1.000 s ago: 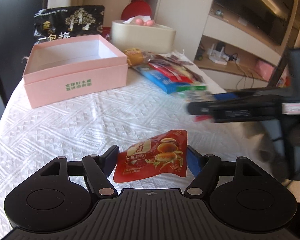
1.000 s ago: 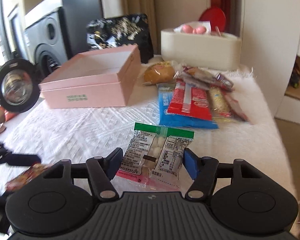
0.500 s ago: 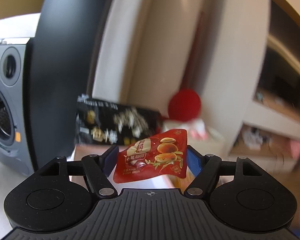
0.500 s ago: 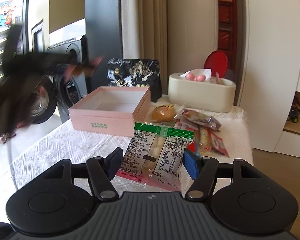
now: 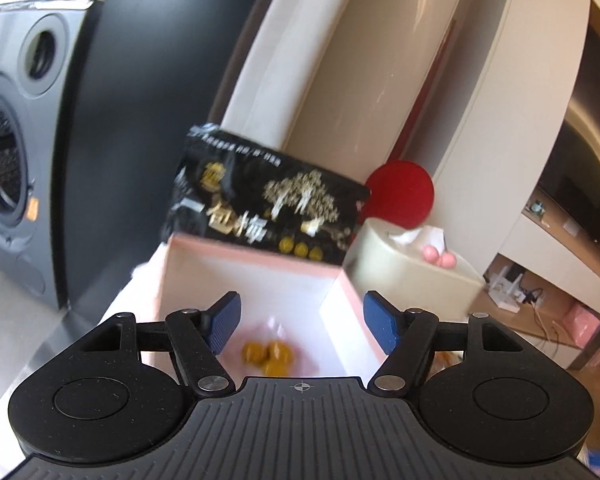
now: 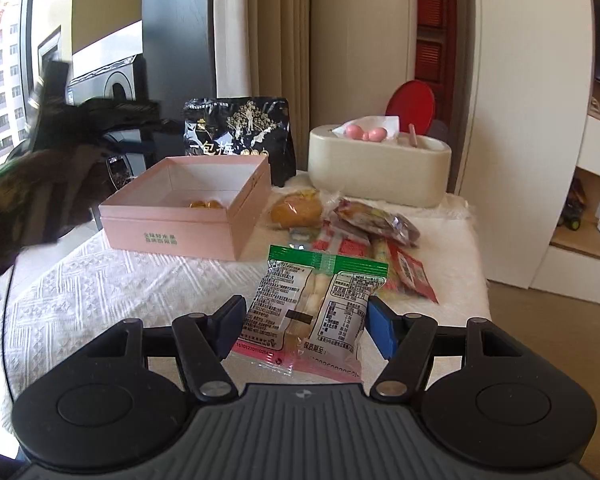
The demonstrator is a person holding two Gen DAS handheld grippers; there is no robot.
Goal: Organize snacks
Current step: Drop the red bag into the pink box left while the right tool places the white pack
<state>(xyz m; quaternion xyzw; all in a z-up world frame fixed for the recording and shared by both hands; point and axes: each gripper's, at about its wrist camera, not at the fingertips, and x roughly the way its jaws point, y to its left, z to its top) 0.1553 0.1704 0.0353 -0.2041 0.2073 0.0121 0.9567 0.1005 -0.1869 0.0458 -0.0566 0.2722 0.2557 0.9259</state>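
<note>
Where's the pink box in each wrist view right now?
Left wrist: pink box at centre bottom, seen from above, just beyond the tongs.
Right wrist: pink box left of centre, on the table.
Shared landmark: the black bag standing behind the box.

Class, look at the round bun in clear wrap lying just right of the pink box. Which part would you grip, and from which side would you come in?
Grip the bun across its rounded middle, coming down from above and the front. The pink box stands close on its left and the snack pile crowds its right, so a sideways approach looks blocked. Probably set the pads front to back; its wrap looks loose and slippery.
</note>
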